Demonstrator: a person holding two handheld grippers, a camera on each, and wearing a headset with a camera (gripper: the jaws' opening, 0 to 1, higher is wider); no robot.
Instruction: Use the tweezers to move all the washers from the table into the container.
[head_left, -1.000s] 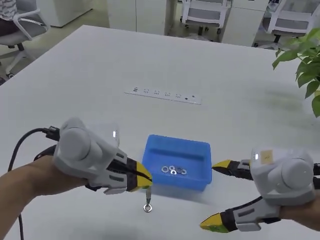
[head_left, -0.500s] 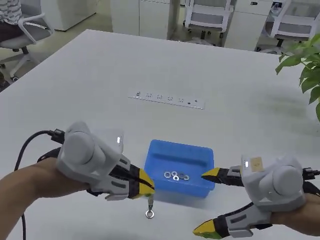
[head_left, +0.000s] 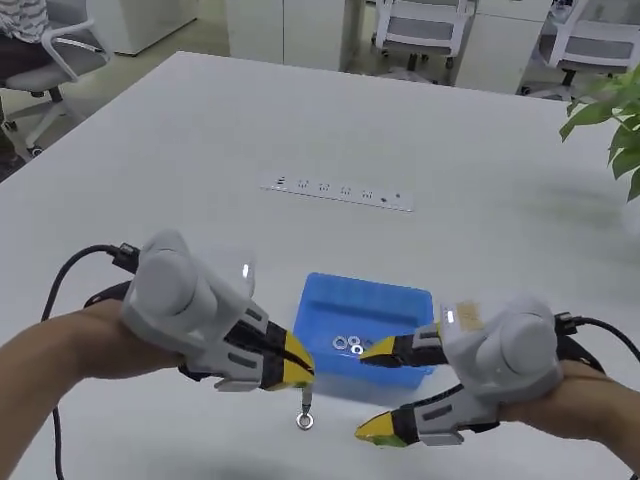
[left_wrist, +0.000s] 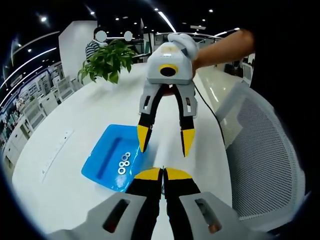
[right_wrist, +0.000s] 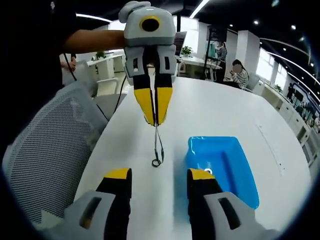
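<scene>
My left gripper (head_left: 296, 366) is shut on thin metal tweezers (head_left: 304, 399) that point down at the table. A small washer (head_left: 305, 421) sits at the tweezer tips, just in front of the blue container (head_left: 392, 304). Several washers (head_left: 349, 345) lie inside the container. My right gripper (head_left: 372, 392) stands open to the right of the tweezers, its upper jaw over the container's near wall. In the right gripper view the left gripper (right_wrist: 155, 111) faces me with the tweezers (right_wrist: 158, 141) and washer (right_wrist: 156, 162) hanging between my open jaws (right_wrist: 159, 176). The left gripper view shows the open right gripper (left_wrist: 165, 146).
A flush socket strip (head_left: 336, 190) lies on the white table (head_left: 200, 150) beyond the container. A potted plant (head_left: 618, 120) stands at the right edge, office chairs (head_left: 415, 25) behind. A cable (head_left: 60, 290) trails from the left gripper. A mesh chair (right_wrist: 45, 160) is close by.
The right gripper has moved left, close to the container's near side and the tweezers. The left gripper still holds the tweezers in about the same place.
</scene>
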